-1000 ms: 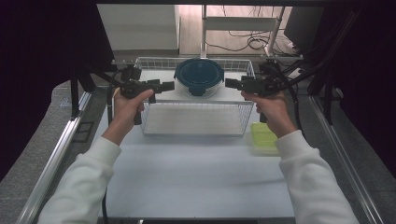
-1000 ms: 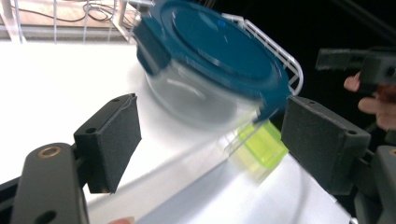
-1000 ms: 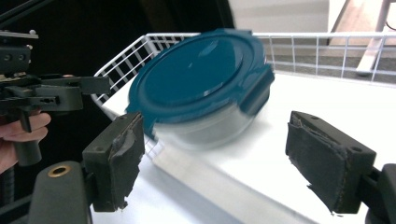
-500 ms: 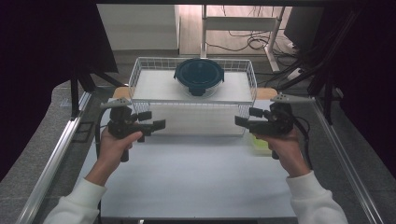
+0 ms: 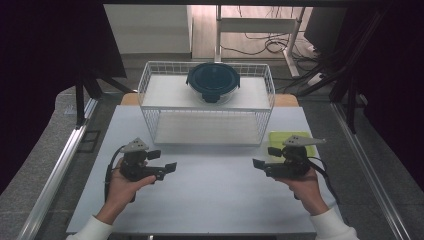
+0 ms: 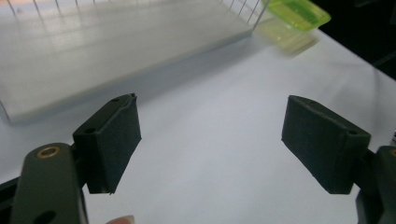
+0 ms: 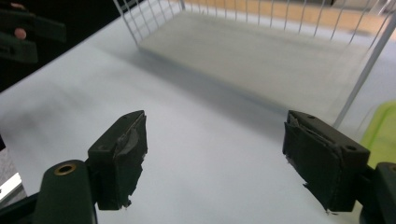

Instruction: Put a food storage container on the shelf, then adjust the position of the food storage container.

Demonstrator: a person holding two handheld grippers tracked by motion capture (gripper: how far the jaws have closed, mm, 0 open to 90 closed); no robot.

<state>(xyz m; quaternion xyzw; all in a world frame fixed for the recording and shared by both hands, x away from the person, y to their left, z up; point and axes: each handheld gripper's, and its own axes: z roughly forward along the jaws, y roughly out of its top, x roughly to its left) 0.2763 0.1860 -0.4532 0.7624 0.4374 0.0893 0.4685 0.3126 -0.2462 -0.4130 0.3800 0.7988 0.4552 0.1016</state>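
A round dark blue lidded container point(image 5: 213, 80) stands on the top shelf of a white wire rack point(image 5: 150, 95) at the back of the table. My left gripper point(image 5: 162, 161) hovers low over the white tabletop point(image 5: 215, 195), in front of the rack's left end, open and empty. My right gripper point(image 5: 266, 157) mirrors it in front of the rack's right end, also open and empty. In the left gripper view the gripper point(image 6: 210, 140) has its jaws wide apart over bare table. The right gripper point(image 7: 215, 158) looks the same, with the rack's lower shelf point(image 7: 261, 51) beyond.
A yellow-green flat tray point(image 5: 295, 141) lies on the table just behind the right hand, also seen as the tray point(image 6: 296, 11) and as its edge point(image 7: 385, 126). The rack's lower shelf point(image 6: 116, 42) is bare. Dark curtains and metal rails flank the table.
Both hands have drawn back from beside the container on the rack top and come down toward the table's front. The container stays on the rack.
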